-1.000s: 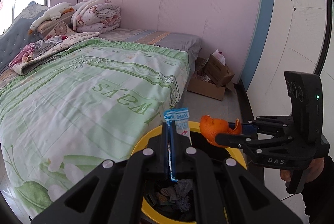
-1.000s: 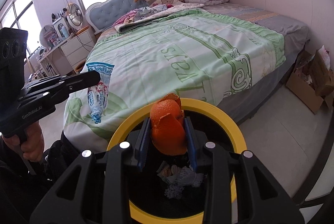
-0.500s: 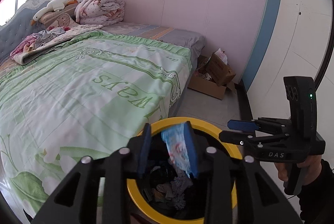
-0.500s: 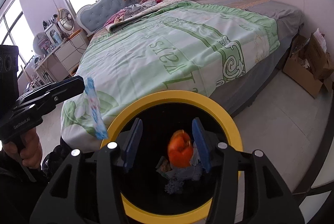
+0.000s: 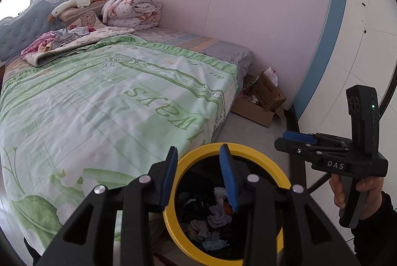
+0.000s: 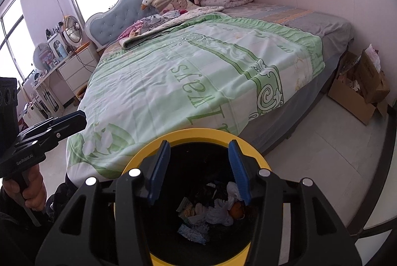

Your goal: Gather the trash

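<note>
Pale floor carrying a yellow-rimmed trash bin just beside the bed's foot corner. Open cardboard box beyond that corner, against the pink wall.

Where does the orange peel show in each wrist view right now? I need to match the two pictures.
Left wrist: orange peel low centre, inside the bin, half hidden behind the left gripper's right finger.
Right wrist: orange peel lower centre-right, on white tissue in the bin.
Shared landmark: the bin's yellow rim.
</note>
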`<state>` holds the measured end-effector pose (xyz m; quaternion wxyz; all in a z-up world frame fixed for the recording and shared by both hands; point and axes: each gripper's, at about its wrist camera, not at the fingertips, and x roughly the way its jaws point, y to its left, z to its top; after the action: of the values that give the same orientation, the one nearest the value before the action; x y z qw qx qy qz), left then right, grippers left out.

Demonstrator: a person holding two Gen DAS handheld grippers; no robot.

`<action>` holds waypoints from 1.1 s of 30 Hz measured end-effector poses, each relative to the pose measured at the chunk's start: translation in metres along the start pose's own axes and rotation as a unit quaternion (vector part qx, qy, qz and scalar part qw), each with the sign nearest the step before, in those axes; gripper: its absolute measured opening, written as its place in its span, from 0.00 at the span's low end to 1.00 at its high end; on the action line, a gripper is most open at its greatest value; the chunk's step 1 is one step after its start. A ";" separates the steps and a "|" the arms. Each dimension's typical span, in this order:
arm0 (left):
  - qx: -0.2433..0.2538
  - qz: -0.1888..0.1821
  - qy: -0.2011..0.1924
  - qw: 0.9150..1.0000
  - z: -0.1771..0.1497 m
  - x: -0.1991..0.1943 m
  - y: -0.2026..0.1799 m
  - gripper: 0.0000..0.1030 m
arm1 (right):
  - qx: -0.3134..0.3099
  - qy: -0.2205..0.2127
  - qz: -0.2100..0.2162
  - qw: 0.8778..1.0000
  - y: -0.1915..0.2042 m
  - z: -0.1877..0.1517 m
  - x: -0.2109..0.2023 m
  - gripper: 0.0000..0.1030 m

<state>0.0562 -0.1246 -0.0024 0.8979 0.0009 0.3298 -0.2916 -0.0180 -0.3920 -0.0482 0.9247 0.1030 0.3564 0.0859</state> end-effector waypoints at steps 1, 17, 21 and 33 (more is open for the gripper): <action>-0.003 0.001 0.000 1.000 -0.001 -0.001 0.002 0.31 | -0.001 0.002 0.002 1.000 0.001 0.000 0.002 0.46; -0.060 0.065 -0.021 0.996 -0.015 -0.031 0.065 0.31 | -0.044 0.034 0.043 0.998 0.063 0.018 0.071 0.46; -0.077 0.092 -0.030 0.992 -0.021 -0.041 0.085 0.31 | -0.063 0.035 0.053 0.996 0.090 0.026 0.089 0.46; -0.122 0.194 -0.080 0.970 -0.036 -0.083 0.138 0.55 | -0.080 -0.018 0.035 0.996 0.152 0.055 0.108 0.64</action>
<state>0.0569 0.0404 -0.0080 0.9541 -0.0678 0.2833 -0.0690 0.0851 -0.2276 -0.0396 0.9327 0.0429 0.3275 0.1447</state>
